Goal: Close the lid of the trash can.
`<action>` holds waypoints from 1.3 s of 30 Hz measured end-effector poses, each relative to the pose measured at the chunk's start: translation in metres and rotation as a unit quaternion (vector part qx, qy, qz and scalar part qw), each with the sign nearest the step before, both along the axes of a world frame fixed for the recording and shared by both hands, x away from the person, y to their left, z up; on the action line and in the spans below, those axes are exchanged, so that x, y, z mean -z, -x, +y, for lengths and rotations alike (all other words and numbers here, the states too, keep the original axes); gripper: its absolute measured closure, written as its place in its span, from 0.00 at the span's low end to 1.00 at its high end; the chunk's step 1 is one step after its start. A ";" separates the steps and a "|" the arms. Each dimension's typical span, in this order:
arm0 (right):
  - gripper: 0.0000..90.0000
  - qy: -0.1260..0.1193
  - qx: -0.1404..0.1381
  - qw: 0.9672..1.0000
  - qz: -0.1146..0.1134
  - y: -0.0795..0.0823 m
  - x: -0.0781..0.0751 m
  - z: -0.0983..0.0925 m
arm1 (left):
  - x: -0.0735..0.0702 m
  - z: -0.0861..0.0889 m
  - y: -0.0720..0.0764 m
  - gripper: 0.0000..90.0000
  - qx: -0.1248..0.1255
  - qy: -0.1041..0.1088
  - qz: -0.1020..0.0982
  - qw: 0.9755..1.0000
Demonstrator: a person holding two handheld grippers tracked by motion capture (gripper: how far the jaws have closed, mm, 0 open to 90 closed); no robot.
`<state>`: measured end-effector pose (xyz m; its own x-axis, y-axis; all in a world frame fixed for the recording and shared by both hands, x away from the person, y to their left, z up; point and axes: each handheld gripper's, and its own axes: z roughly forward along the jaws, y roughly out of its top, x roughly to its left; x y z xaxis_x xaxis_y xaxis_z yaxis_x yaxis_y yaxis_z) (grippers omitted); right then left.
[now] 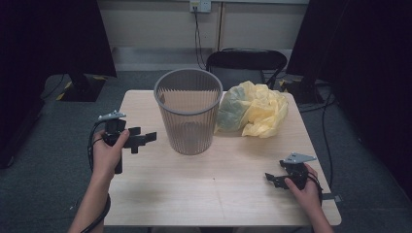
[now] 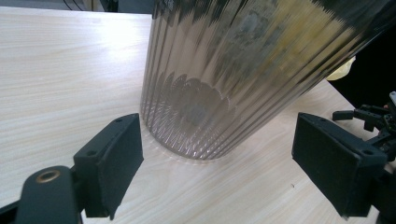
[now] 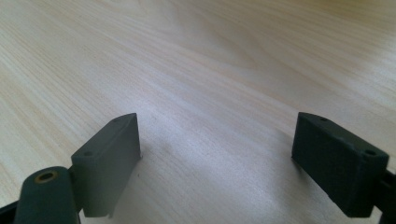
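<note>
Wide-spread jaws of the left gripper (image 2: pixel 217 163) are aimed at the bin (image 1: pixel 188 110), which is best steadied low at its base while the bag (image 1: pixel 252 109) just right of it is fetched by the right gripper (image 1: pixel 276 178), also held wide.

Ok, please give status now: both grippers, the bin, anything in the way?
Left gripper open, facing the bin, not touching. Right gripper open, low over the table. Yellow bag beside bin. Nothing in the way.
</note>
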<state>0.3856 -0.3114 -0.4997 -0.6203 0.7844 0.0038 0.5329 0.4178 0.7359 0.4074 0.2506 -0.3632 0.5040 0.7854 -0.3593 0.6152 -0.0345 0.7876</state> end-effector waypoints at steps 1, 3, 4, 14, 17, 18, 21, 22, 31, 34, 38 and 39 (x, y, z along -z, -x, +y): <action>0.16 0.000 0.000 1.000 0.000 0.000 0.000 0.000 | 0.001 0.000 0.000 0.18 -0.001 -0.002 -0.002 1.000; 0.16 0.000 0.000 1.000 0.000 0.000 0.000 0.000 | 0.003 0.000 0.000 0.18 0.001 0.000 -0.001 1.000; 0.16 0.000 0.000 1.000 0.000 0.000 0.000 0.000 | 0.004 0.000 0.001 0.18 0.002 -0.002 -0.001 1.000; 0.16 0.000 0.000 1.000 0.000 0.000 0.000 0.000 | 0.014 0.002 0.001 0.18 0.004 0.003 0.004 1.000; 0.16 0.000 0.000 1.000 0.000 0.000 0.000 0.000 | 0.015 0.002 0.003 0.18 0.005 0.003 0.001 1.000; 0.16 0.000 0.000 1.000 0.000 0.000 0.000 0.000 | 0.016 0.003 0.004 0.18 0.006 0.001 0.000 1.000; 0.16 0.000 0.000 1.000 0.000 0.000 0.000 0.000 | 0.016 0.004 0.006 0.18 0.005 0.004 -0.001 1.000; 0.16 0.000 0.000 1.000 0.000 0.000 0.000 0.000 | 0.016 0.005 0.007 0.18 0.006 0.003 -0.001 1.000; 0.16 0.000 0.000 1.000 0.000 0.000 0.000 0.000 | 0.022 0.011 0.011 0.18 0.006 0.003 0.003 1.000; 0.16 0.000 0.000 1.000 0.000 0.000 0.000 0.000 | 0.024 0.012 0.012 0.18 0.006 0.005 0.005 1.000; 0.16 0.000 0.000 1.000 0.000 0.000 0.000 0.000 | 0.026 0.012 0.013 0.18 0.007 0.002 0.006 1.000; 0.16 0.000 0.000 1.000 0.000 0.000 0.000 0.000 | 0.027 0.012 0.014 0.18 0.008 0.001 0.006 1.000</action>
